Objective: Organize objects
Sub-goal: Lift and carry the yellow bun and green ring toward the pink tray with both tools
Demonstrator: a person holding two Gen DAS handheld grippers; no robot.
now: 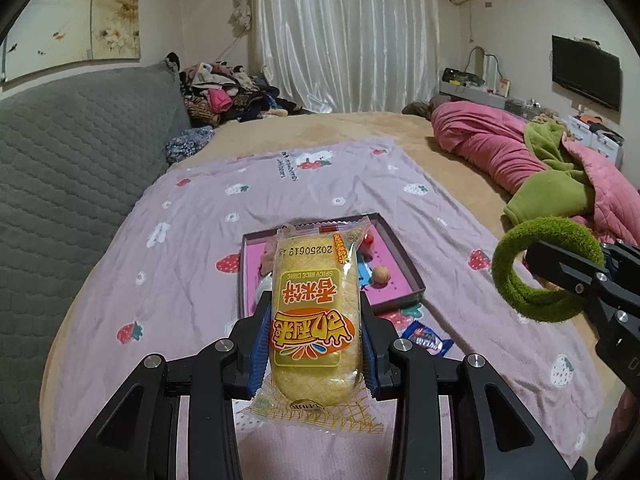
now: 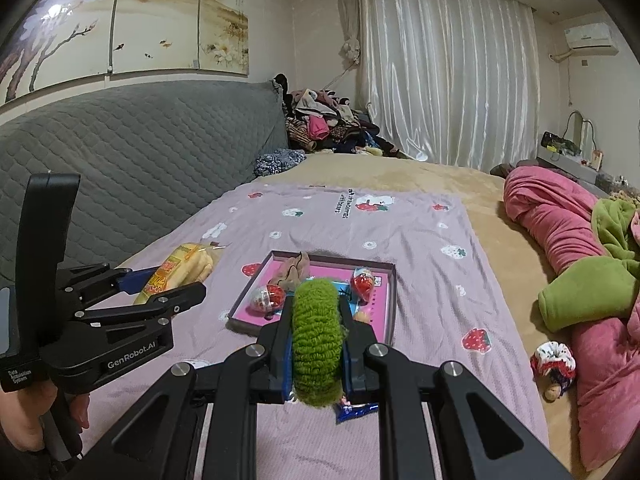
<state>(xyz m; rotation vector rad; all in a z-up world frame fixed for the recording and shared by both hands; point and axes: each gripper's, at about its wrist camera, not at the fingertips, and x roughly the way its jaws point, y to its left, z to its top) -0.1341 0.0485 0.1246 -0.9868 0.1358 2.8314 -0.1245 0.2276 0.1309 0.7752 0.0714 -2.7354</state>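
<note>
Yellow snack pack point(image 1: 314, 316) sits clamped between the fingers of the left gripper point(image 1: 314, 336), its long axis running straight ahead along the fingers. The print reads upside down from the wrist camera, and the far sealed end points toward the tray point(image 1: 404, 258) on the sheet point(image 1: 192, 216). The pack is held above the sheet, just short of the tray's near edge.

The right gripper point(image 2: 316, 344) is clamped on a green ring point(image 2: 316, 336), which stands on edge between the fingers, its hole facing sideways. It hangs over the tray's near rim. Inside the tray lie two red-and-white eggs point(image 2: 267, 297), a brown bundle point(image 2: 290, 270) and a small tan ball point(image 1: 381, 274). A blue wrapper point(image 1: 426, 338) lies on the sheet just before the tray.
</note>
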